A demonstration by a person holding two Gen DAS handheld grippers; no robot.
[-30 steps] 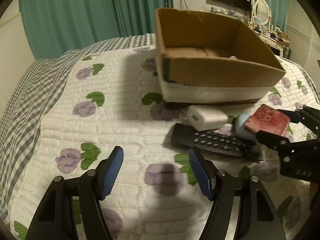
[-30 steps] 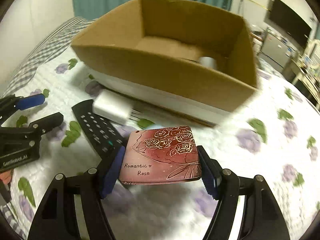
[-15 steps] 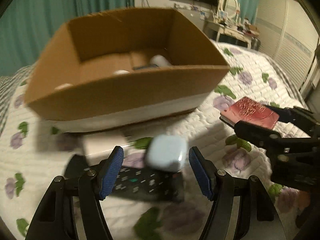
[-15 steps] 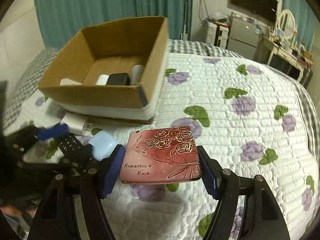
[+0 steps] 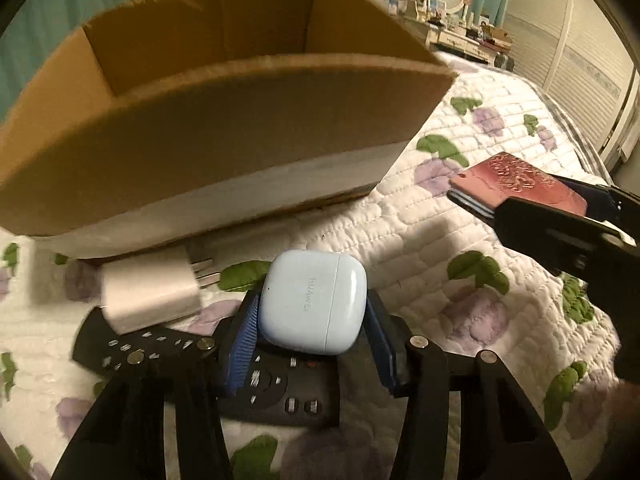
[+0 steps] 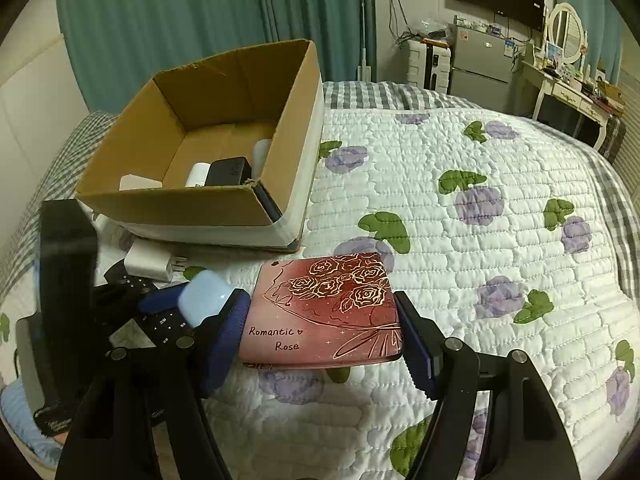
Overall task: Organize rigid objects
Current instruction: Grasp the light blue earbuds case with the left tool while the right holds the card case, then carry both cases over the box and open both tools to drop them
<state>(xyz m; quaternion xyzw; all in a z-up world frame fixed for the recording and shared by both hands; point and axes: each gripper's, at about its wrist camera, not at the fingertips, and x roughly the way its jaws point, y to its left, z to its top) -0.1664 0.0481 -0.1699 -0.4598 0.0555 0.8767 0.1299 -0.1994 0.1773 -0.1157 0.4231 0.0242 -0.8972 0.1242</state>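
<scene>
Left wrist view shows that our left hand-held gripper [image 5: 312, 332], wide open half a second ago, has now closed around the pale blue earbud case [image 5: 312, 300] lying on the black remote [image 5: 276, 392] at six o'clock. Our right hand-held gripper [image 6: 324, 332] still clamps the red rose case [image 6: 324, 308]; both can go into the cardboard box [image 6: 168, 200] at ten o'clock.

Dim, warm indoor light with heavy fisheye bending in both views.

We see a yellowish cast over the left wrist view, where the cardboard box [image 5: 224, 128] and the white charger [image 5: 150, 292] smear with motion blur, while the pale blue earbud case [image 5: 314, 302] stays sharp with a soft sheen. The quilt [image 6: 480, 216] in the right wrist view looks crisper and cooler. Soft shadows fall beneath the red case [image 6: 326, 308]. Dark vignettes round every corner, and straight lines bow near the edges.
</scene>
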